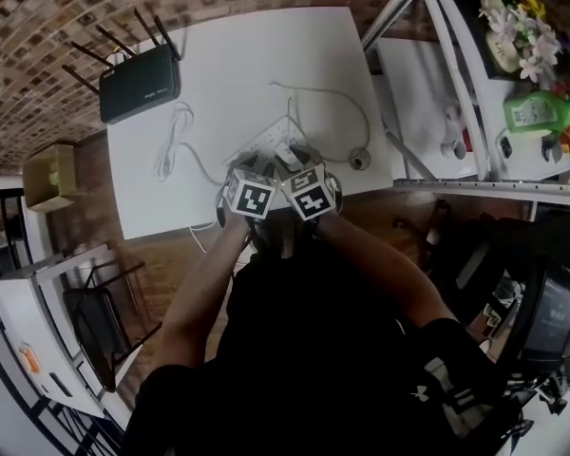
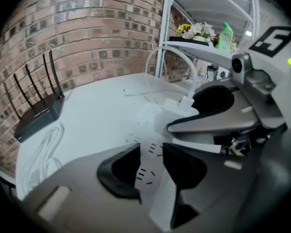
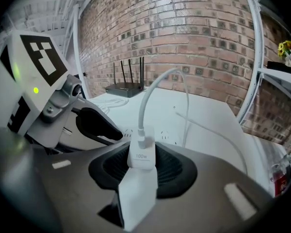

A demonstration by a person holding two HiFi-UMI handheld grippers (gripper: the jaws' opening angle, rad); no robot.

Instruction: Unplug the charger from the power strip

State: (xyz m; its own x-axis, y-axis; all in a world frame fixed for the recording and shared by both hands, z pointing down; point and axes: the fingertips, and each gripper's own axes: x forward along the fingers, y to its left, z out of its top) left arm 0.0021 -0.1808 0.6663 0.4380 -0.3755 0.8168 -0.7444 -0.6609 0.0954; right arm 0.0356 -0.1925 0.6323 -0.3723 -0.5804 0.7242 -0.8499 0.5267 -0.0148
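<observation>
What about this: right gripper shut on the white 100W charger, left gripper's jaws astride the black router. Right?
Wrong on the router. The left gripper view shows the left gripper with jaws astride the white power strip; the black router sits apart, far left on the table. The right gripper is shut on the white 100W charger.

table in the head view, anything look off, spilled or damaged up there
Nothing looks spilled or broken. The only untidy bits: the power strip lies at a slant to the edges of the table, and a loose white cable sprawls in loops beside it. The charger stands upright, its cord arching away.
</observation>
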